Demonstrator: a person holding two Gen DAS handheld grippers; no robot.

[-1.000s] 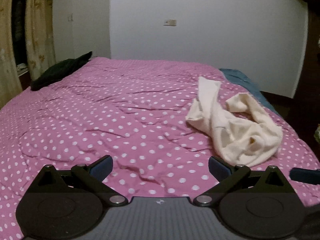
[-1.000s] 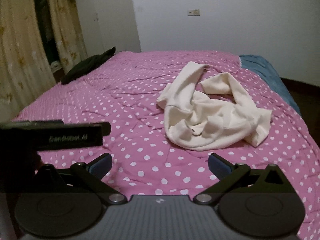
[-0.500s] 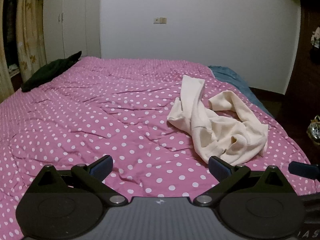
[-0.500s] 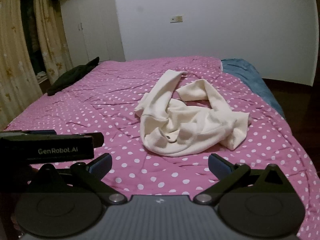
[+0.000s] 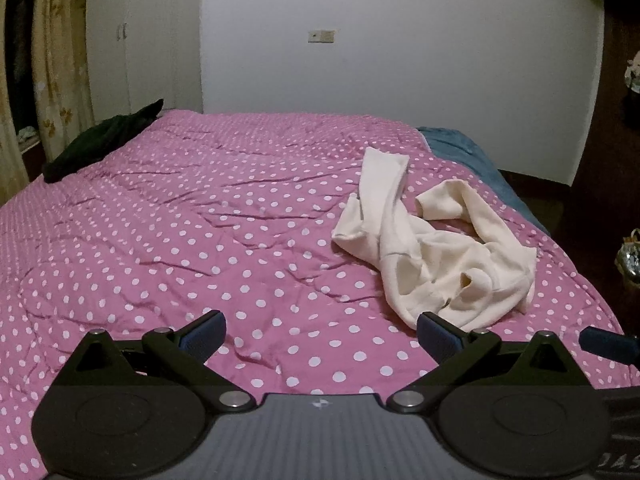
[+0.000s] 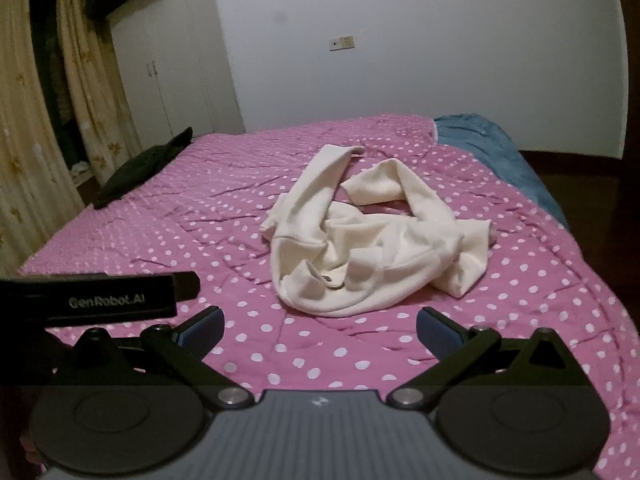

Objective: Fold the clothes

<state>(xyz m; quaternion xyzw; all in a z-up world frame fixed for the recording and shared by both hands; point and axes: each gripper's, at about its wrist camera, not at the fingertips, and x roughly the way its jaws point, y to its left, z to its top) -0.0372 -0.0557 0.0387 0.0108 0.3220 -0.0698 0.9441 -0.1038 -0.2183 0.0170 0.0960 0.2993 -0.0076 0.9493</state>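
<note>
A crumpled cream sweatshirt (image 5: 432,252) lies on the right side of a pink polka-dot bed (image 5: 200,240), sleeves sprawled toward the far end. It also shows in the right wrist view (image 6: 372,248), centred ahead. My left gripper (image 5: 320,338) is open and empty above the bed's near edge, the sweatshirt ahead to its right. My right gripper (image 6: 318,330) is open and empty, just short of the sweatshirt's near hem. The left gripper's body (image 6: 100,300) shows at the left of the right wrist view.
A dark garment (image 5: 100,140) lies at the bed's far left corner. A blue blanket (image 5: 472,156) hangs off the far right side. White wall and wardrobe (image 6: 172,68) stand behind; curtains (image 6: 48,120) hang at left. Dark furniture stands at right.
Both grippers have tilted up and swung right, so the sweatshirt sits nearer the centre of each view. Both stay open and empty. The sweatshirt has not moved.
</note>
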